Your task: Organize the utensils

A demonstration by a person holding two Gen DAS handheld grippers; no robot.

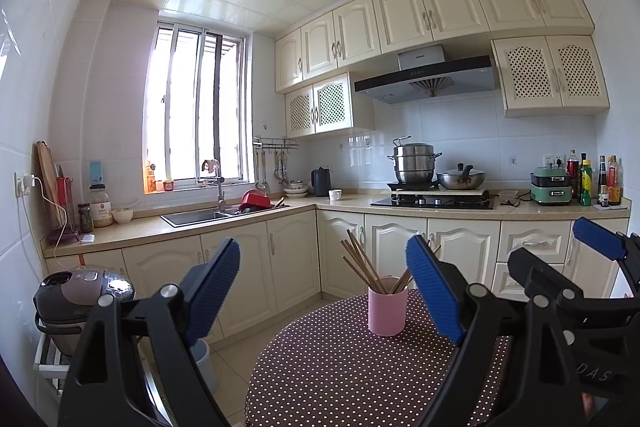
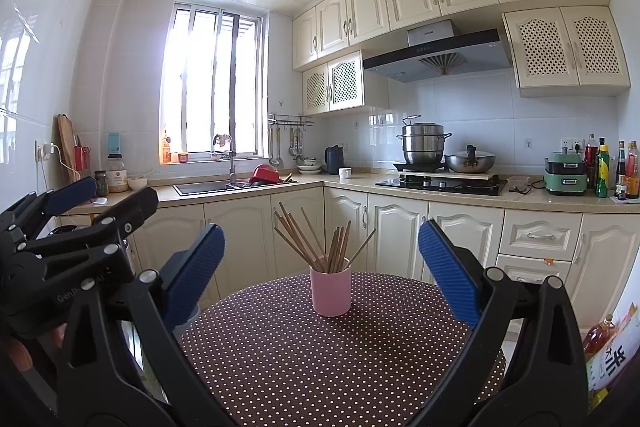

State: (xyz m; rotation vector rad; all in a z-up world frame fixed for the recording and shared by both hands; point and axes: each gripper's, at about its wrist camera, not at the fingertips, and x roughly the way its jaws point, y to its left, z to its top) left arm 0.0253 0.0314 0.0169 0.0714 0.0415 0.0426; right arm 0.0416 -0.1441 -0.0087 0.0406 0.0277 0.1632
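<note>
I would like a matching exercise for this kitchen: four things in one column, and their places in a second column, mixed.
Things:
1. pink cup
2. chopsticks
3. steamer pot
4. kettle

Places:
a. on the stove
b. on the dotted table
c. on the counter corner
d. standing in the cup

Pairs: 1-b, 2-d, 3-a, 4-c

Chopsticks (image 2: 316, 243) stand in a cup (image 2: 331, 291) on the table (image 2: 320, 367)

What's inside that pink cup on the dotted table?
The pink cup holds a bundle of wooden chopsticks, fanned out above its rim. Their lower ends, and anything else inside, are hidden by the cup's wall.
</note>
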